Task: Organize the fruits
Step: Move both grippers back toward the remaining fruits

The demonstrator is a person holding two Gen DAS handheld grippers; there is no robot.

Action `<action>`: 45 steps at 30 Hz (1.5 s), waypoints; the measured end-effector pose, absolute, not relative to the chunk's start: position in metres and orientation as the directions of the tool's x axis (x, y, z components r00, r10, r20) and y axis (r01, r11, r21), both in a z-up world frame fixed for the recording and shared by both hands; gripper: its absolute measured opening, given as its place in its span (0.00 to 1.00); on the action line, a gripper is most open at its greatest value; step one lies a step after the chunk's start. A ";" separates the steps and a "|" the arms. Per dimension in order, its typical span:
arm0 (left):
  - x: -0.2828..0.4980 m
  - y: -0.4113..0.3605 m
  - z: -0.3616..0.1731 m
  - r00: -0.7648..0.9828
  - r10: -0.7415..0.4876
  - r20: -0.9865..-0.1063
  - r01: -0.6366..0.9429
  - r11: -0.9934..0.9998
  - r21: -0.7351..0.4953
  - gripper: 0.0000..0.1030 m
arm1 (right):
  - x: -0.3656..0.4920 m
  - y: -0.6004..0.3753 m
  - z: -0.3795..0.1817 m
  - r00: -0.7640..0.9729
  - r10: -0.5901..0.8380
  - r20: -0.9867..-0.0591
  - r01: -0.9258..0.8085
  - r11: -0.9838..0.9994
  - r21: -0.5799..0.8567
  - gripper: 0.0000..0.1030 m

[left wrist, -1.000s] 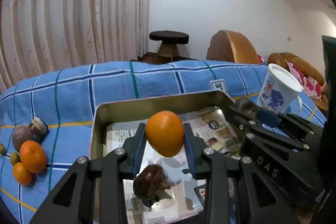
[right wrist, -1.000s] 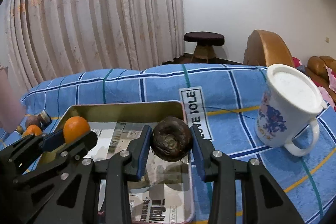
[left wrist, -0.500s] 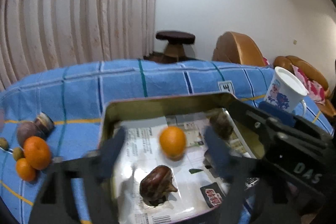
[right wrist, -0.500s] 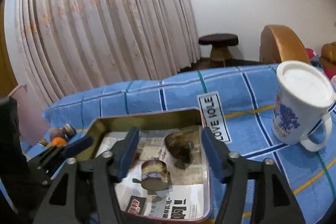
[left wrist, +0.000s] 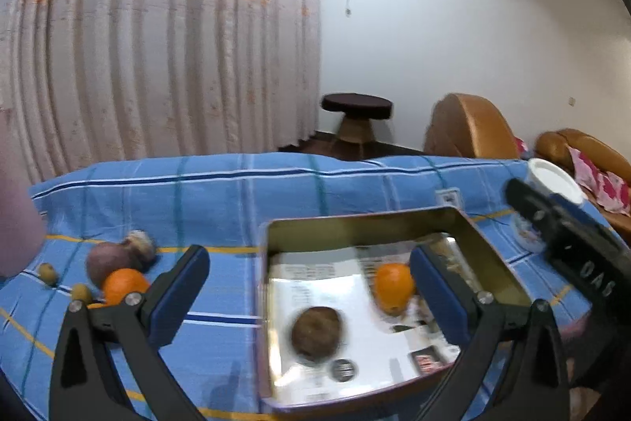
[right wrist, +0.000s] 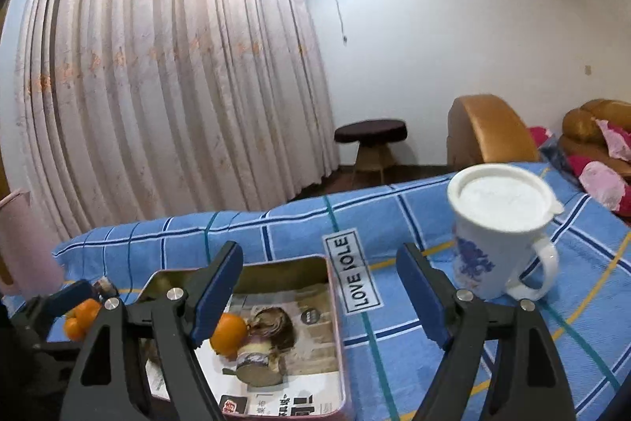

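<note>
Fruits: one orange (left wrist: 392, 287) and two brown ones lie in my tin (left wrist: 363, 223); "LOVE" label (right wrist: 352, 275) beside it. Both my tongs, left (left wrist: 311, 292) and right (right wrist: 319, 296), have just been opening, empty.

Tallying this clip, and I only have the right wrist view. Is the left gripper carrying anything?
Observer: No. The left gripper has its jaws wide apart, having just been opening, and nothing is between them.
Reviewer: What sits in the tray besides the orange I can see?
Observer: A brown round fruit lies in the near left part of the tray, apart from the tray orange.
Reviewer: Any fruit outside the tray?
Observer: Yes. On the blue cloth left of the tray lie a loose orange, a purplish round fruit and small green fruits.
</note>
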State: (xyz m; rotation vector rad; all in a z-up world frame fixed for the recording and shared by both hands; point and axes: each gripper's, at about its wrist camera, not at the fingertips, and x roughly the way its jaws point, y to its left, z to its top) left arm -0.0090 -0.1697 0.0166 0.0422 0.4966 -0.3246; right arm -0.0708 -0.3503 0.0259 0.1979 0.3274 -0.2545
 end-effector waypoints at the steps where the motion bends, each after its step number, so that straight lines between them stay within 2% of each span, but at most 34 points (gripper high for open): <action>1: -0.008 -0.162 0.016 0.835 -0.281 -0.473 0.301 0.953 -0.035 1.00 | -0.073 -0.349 0.027 0.918 -0.225 -0.328 0.283 0.949 0.142 0.79; 8: -0.008 -0.124 0.012 0.882 -0.180 -0.434 0.196 0.981 -0.009 1.00 | -0.080 -0.337 0.025 0.919 -0.264 -0.292 0.302 0.949 0.094 0.79; 19: -0.011 -0.090 0.008 0.888 -0.148 -0.435 0.166 0.986 0.002 1.00 | -0.089 -0.313 0.024 0.905 -0.296 -0.305 0.330 0.942 0.066 0.79; 34: -0.004 -0.022 0.008 0.900 -0.098 -0.425 0.122 0.992 0.030 1.00 | -0.082 -0.234 0.020 0.921 -0.214 -0.326 0.247 0.967 0.063 0.79; 45: 0.024 0.059 0.004 0.892 0.012 -0.451 -0.002 1.000 0.024 1.00 | -0.053 -0.166 0.013 0.922 -0.091 -0.377 0.128 0.989 0.075 0.79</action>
